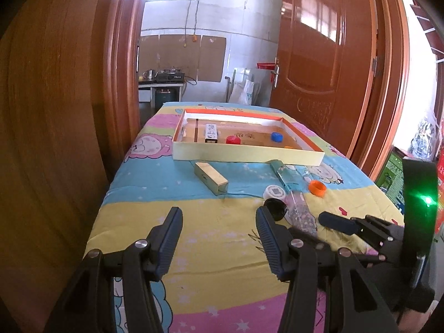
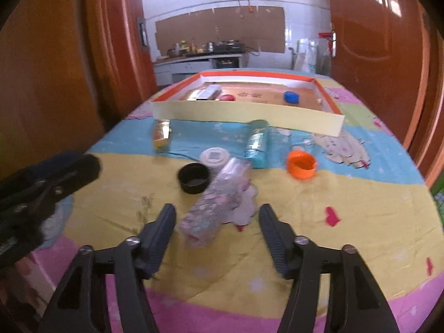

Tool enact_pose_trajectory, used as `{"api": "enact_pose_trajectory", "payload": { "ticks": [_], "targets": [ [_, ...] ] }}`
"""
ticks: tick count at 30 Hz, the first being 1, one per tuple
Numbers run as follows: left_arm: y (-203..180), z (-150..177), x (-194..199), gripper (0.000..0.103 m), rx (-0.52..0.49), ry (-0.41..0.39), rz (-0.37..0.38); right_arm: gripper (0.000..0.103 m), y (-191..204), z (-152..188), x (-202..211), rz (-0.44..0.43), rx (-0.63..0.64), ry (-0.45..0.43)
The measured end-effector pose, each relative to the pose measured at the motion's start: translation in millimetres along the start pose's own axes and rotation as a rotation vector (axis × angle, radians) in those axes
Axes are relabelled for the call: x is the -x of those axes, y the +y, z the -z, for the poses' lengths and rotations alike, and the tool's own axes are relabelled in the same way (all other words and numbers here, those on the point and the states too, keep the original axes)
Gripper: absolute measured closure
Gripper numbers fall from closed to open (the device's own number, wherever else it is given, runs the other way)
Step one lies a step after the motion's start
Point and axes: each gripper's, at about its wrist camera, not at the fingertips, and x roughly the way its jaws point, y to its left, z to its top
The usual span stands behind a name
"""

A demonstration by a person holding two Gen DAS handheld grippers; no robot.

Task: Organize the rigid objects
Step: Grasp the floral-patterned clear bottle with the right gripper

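Right gripper (image 2: 217, 231) is nearest, jaws apart, straddling the near end of a clear rectangular plastic box with a pink floral print (image 2: 215, 204); pads not touching it, so nothing is grasped. Left gripper (image 1: 219, 238) sits at 9 o'clock of it, jaws wide and released, only the cartoon-print cloth on the table (image 1: 222, 272) between them. Done so far, by my read: shallow cardboard tray with orange rim (image 1: 244, 158) at 12 o'clock already holds a white-and-black rectangular box (image 1: 211, 133), a red plastic cap (image 1: 233, 139), a blue plastic cap (image 1: 277, 137) and something yellow-orange, mostly hidden behind the front wall. Left outside the tray on the table: gold rectangular box (image 1: 211, 178) at 11 o'clock, teal printed tube-shaped pack (image 2: 257, 143) just below the tray wall, white round lid with a QR-like label (image 2: 215, 157), black round cap (image 2: 193, 178) touching the floral box's side, orange plastic cap (image 2: 301, 164) at 1 o'clock. Roughly four in, six still to go; floral box looks like the next pick.
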Motion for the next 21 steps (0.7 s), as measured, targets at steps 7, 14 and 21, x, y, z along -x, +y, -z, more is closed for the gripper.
{"api": "enact_pose_trajectory", "payload": {
  "ticks": [7, 14, 21],
  "targets": [
    [0, -1, -3, 0.048, 0.002, 0.007, 0.020, 0.059, -14, -9, -8, 0.006, -0.026, 0.036],
    [-11, -2, -9, 0.048, -0.044, 0.033, 0.031, 0.076, -12, -21, -19, 0.030, 0.007, 0.076],
    [-38, -4, -28, 0.048, -0.114, 0.089, 0.069, 0.083, -38, -11, -3, 0.014, -0.045, 0.063]
  ]
}}
